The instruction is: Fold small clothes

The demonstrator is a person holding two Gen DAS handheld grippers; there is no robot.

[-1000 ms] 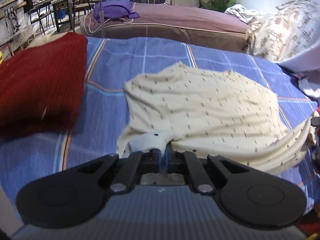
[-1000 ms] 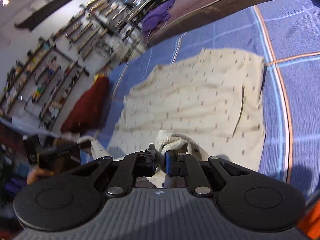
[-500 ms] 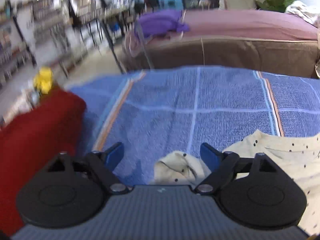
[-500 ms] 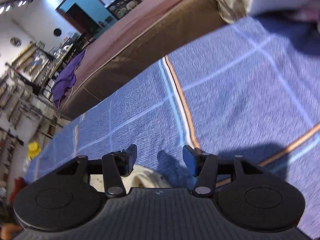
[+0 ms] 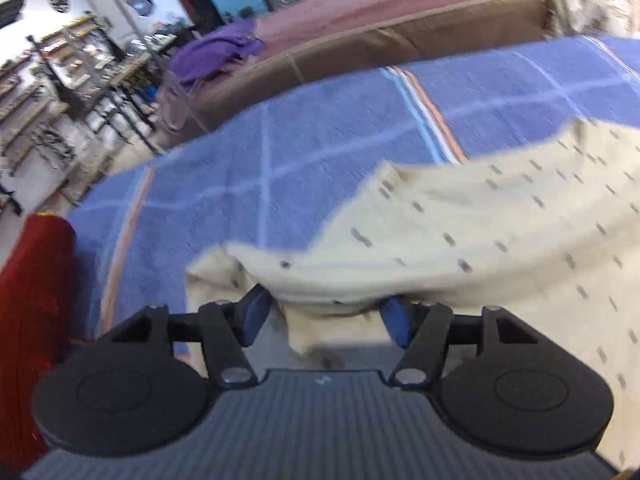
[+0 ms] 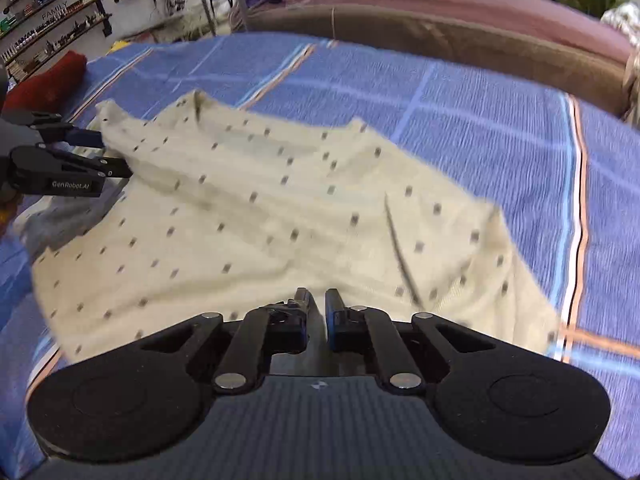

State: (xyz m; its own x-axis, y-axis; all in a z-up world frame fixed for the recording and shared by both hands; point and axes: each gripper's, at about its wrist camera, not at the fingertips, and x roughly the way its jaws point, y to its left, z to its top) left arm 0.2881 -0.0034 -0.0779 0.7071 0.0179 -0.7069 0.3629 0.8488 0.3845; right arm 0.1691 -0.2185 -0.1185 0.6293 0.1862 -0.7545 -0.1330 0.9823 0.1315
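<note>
Bare blue bedspread point(image 6: 460, 128) lies beyond the cream shirt point(image 6: 260, 216). My left gripper point(image 5: 325, 312), jaws just closing, still gapes around its edge. My right gripper point(image 6: 317, 304), just closing too, is nearly shut at the near hem; whether it pinches cloth I cannot tell.

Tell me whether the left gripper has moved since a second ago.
Yes. The left gripper has swung toward the garment's left edge: the red cloth, formerly filling the left of its view, now sits at the frame's edge. Its jaws have just been closing around a fold.

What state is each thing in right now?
Cream dotted garment: spread on the blue bedspread, rumpled, not yet neatly folded.
Left gripper: open, jaws just been closing, garment edge between them.
Right gripper: nearly shut on the garment's near edge, just closed.
Red garment: folded, set aside.
</note>
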